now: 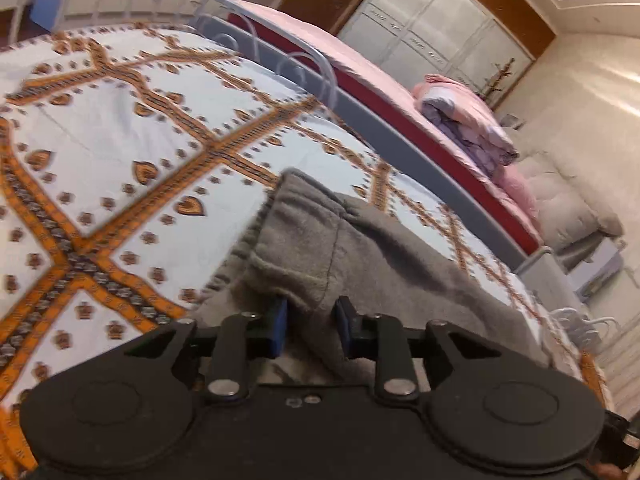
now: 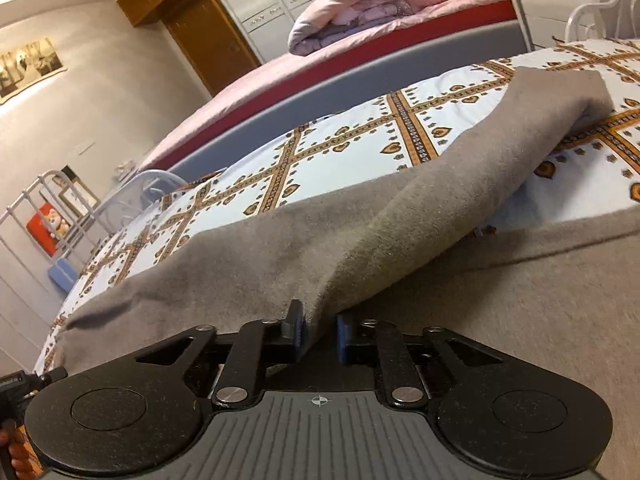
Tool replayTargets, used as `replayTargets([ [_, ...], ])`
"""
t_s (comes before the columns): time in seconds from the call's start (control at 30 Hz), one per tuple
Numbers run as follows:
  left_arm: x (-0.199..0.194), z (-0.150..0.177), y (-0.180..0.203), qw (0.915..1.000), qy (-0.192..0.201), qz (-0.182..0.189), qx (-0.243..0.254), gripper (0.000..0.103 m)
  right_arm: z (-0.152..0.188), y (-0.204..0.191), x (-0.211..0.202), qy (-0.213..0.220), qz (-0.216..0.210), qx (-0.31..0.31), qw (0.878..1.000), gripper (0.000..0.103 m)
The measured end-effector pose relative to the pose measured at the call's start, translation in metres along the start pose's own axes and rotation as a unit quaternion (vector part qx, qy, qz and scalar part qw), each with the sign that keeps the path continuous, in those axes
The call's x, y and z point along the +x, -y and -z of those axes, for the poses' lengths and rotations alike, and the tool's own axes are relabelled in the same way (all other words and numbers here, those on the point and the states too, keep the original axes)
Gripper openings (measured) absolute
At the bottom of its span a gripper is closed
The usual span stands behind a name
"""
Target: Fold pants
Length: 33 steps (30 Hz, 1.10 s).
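Note:
Grey fleece pants (image 1: 360, 248) lie on a bed with a white and orange patterned sheet (image 1: 120, 140). My left gripper (image 1: 311, 322) is shut on the pants near the waistband, which stands lifted above the sheet. In the right wrist view the pants (image 2: 360, 216) stretch away in a raised fold toward the upper right. My right gripper (image 2: 320, 330) is shut on a pinch of the grey cloth, held a little above the layer that lies flat on the bed (image 2: 360, 128).
A grey bed rail (image 1: 400, 136) runs along the far side of the sheet. Beyond it is a second bed with a pink cover and a rolled quilt (image 1: 468, 120). White metal rails (image 2: 24, 216) stand at the bed's end. White wardrobes (image 1: 432, 28) line the far wall.

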<state>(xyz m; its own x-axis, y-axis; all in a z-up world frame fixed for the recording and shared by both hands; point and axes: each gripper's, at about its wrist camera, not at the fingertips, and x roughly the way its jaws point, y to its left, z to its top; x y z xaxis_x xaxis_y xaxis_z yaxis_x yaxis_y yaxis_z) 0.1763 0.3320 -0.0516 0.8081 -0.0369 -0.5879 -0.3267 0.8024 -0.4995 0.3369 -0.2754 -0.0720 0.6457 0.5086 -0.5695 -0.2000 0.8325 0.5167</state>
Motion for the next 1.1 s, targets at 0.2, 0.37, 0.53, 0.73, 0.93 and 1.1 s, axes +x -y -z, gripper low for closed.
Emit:
replayTargets([
  [0.2,0.003,-0.009,-0.008,0.9992,0.017,-0.031,-0.016,0.052,0.003,0.000,0.012,-0.003,0.013,0.022,1.000,0.079],
  [0.37,0.030,-0.014,-0.014,0.9991,0.004,-0.019,-0.036,0.058,-0.001,0.005,0.027,-0.008,0.017,0.042,0.999,0.077],
  [0.53,0.031,-0.018,-0.013,0.9990,0.023,-0.010,-0.037,0.021,-0.012,0.019,0.034,-0.014,0.017,0.073,0.997,0.012],
  [0.73,-0.004,-0.027,-0.011,0.9977,0.044,0.042,-0.031,0.009,-0.013,0.006,-0.010,0.032,-0.027,0.004,0.999,0.006],
  [0.93,-0.027,-0.020,-0.009,0.9985,0.044,0.031,-0.010,0.007,0.005,0.001,-0.057,0.045,-0.037,-0.022,0.998,0.006],
  [1.1,-0.035,-0.014,-0.010,0.9987,0.037,0.034,-0.002,0.007,0.025,-0.002,-0.075,0.057,-0.031,-0.040,0.997,0.006],
])
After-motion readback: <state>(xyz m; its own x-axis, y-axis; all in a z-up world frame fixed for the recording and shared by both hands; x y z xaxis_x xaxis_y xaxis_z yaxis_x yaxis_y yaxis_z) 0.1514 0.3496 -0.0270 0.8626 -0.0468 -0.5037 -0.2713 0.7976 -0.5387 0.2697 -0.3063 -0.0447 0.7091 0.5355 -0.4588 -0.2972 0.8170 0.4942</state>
